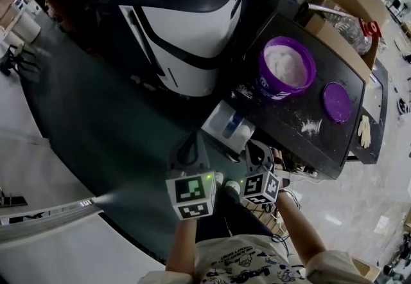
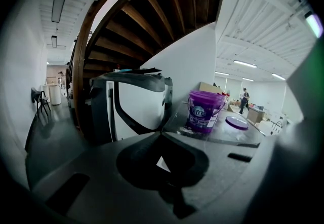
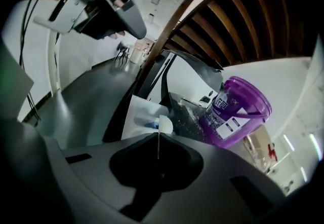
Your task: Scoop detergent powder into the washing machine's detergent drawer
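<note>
Gaping round purple plastic tub (image 1: 275, 90)

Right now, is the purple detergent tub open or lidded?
Open. White powder shows inside the purple tub, and its purple lid lies flat on the black tabletop beside it.

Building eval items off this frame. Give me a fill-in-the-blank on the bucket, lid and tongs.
1. The bucket holds ____ powder.
2. The lid, lying off the bucket on the table, is ____ in colour.
3. The left tongs and right tongs are both ____, with nothing between them.
Missing words: white; purple; shut.
</note>
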Motion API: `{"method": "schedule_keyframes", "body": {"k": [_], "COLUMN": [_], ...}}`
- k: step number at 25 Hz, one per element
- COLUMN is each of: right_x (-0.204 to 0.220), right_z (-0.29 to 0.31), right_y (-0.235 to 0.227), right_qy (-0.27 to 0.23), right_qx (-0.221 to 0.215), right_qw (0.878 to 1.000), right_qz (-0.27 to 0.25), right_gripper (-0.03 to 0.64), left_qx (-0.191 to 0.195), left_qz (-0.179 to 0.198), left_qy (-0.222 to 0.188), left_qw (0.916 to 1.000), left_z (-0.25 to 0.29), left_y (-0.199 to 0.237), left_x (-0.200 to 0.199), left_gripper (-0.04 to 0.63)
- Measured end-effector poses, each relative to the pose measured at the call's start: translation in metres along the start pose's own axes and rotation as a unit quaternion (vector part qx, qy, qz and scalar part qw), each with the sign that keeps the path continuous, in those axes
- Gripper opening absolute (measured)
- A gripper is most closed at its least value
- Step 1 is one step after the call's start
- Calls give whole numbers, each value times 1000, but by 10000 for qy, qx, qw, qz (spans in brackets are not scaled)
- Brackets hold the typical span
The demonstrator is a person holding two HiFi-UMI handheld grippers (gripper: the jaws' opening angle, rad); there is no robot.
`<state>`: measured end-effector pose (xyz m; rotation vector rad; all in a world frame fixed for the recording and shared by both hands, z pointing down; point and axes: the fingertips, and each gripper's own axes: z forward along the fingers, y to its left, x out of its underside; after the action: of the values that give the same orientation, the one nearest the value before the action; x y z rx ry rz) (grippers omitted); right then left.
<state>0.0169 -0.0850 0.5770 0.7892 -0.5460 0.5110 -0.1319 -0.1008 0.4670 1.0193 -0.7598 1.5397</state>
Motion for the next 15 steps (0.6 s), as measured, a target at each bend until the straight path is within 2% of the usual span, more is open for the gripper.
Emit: {"method": "schedule_keyframes", "body": {"k": [5, 10, 15], "right_x": [-13, -28, -48], "right_z": [-6, -14, -31], "right_y": [-7, -26, -51], "right_qy": [-134, -355, -664], "right_qx": [-161, -309, -169], "right_qw": [9948, 9724, 9562], "right_qz": [999, 2285, 2847], "right_gripper": [21, 21, 21], "left_qx": [11, -44, -48], "left_qz": [-14, -152, -192], "left_qy": [-120, -168, -451], "left_qw": [9999, 9997, 9988], "left_z": [0, 0, -2], "left_y": [-1, 2, 3], "left_x": [-14, -23, -41], "left_gripper": [2, 2, 2]}}
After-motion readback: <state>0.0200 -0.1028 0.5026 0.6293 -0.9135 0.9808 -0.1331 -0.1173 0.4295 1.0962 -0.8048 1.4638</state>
